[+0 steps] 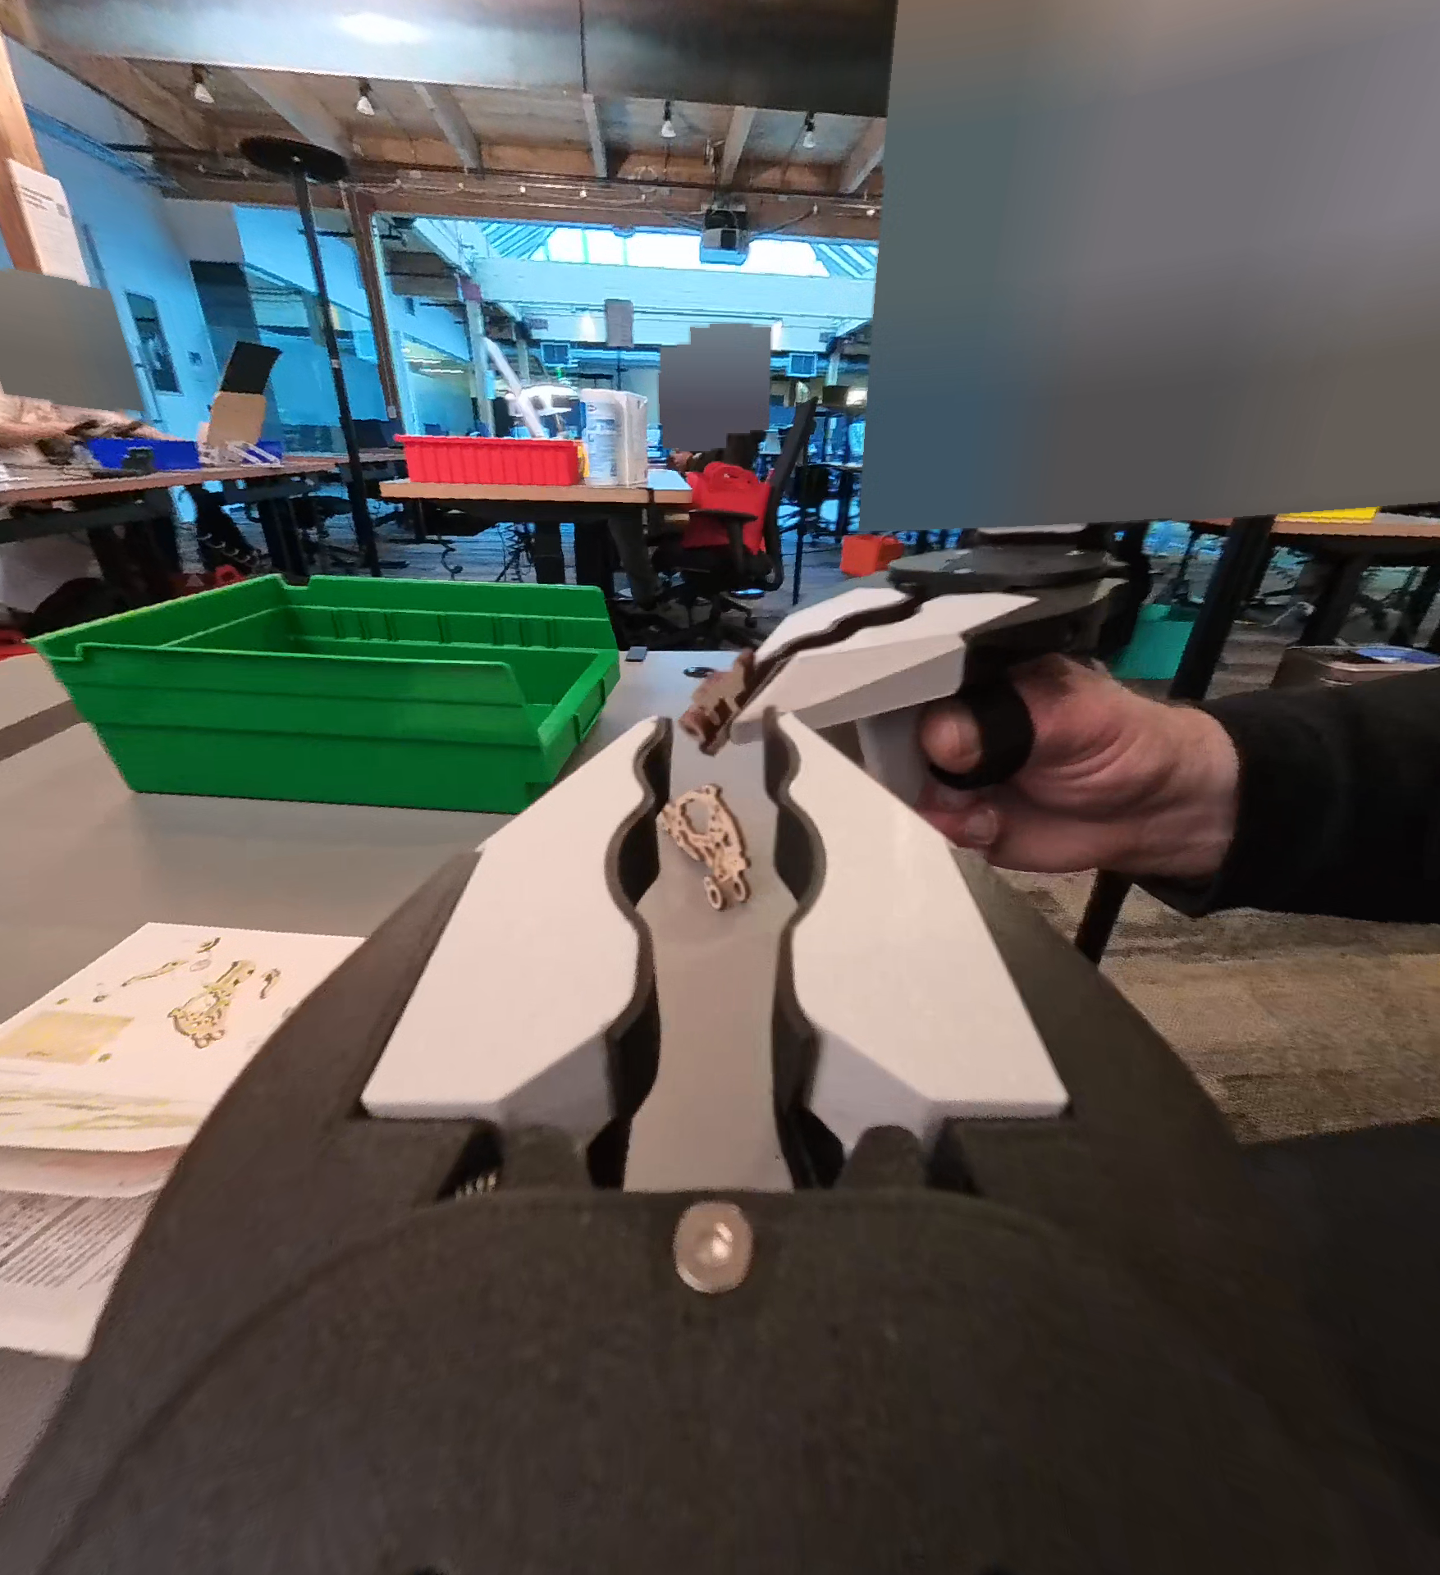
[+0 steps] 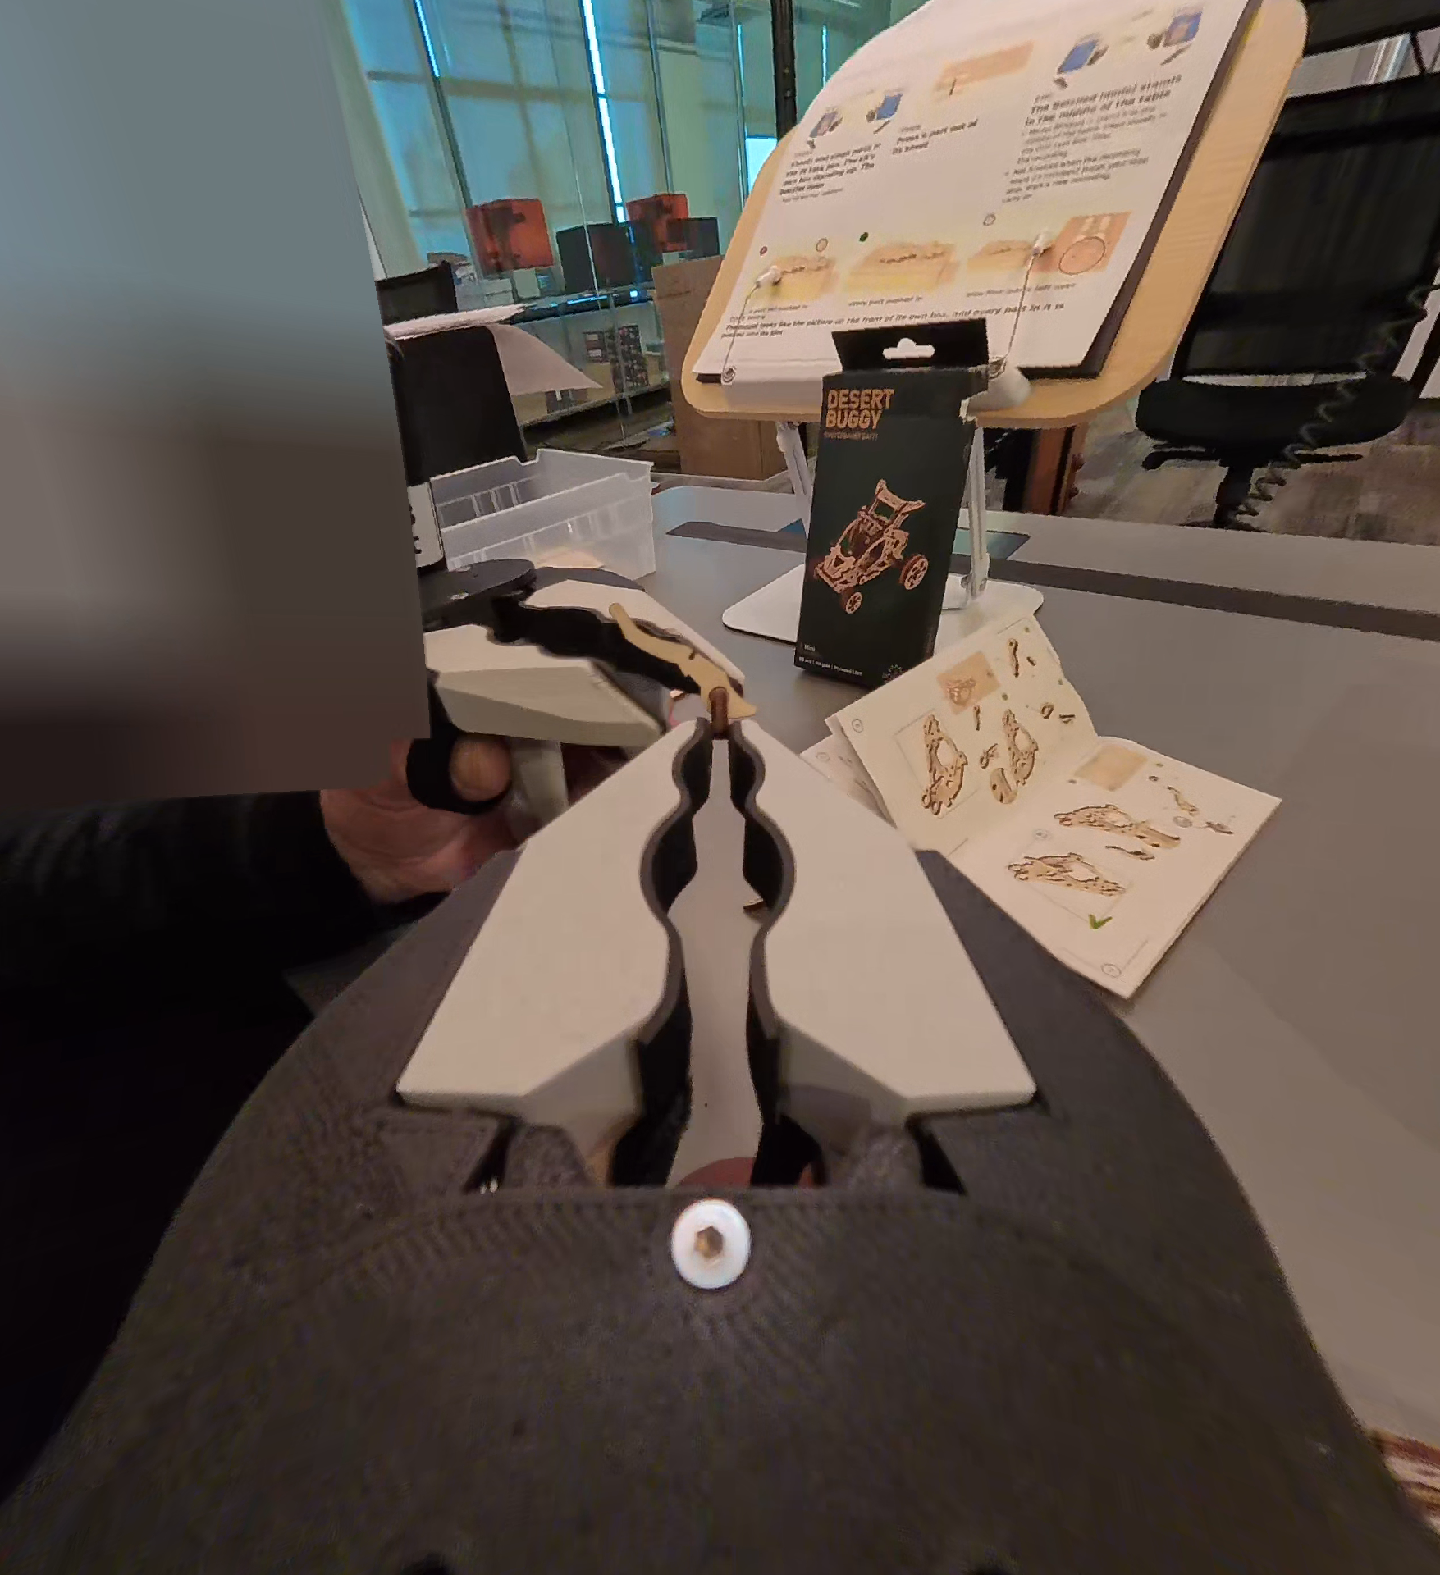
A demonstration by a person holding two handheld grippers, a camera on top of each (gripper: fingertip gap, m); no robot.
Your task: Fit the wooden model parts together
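Fitting step under way, judged from the layout. The right gripper [image 2: 718,735] has its fingers clamped on a small dark wooden part [image 2: 718,709], pinched at the very tips so most of the piece stays exposed for mating. In the left wrist view it comes in from 1 o'clock.

The left gripper [image 1: 716,724] has its fingers apart. The flat perforated wooden panel [image 1: 703,839] sits between them with a gap showing on either side, so nothing presses on it. Whether the panel rests on the table [image 1: 273,852] or hangs on the small part, cannot tell.

The small part meets the panel's far tip, probably aimed at a slot there. The open instruction booklet [image 2: 1066,810] lies at 2 o'clock of the right view, handy for reference. The green bin [image 1: 315,682] is at 10 o'clock of the left view.
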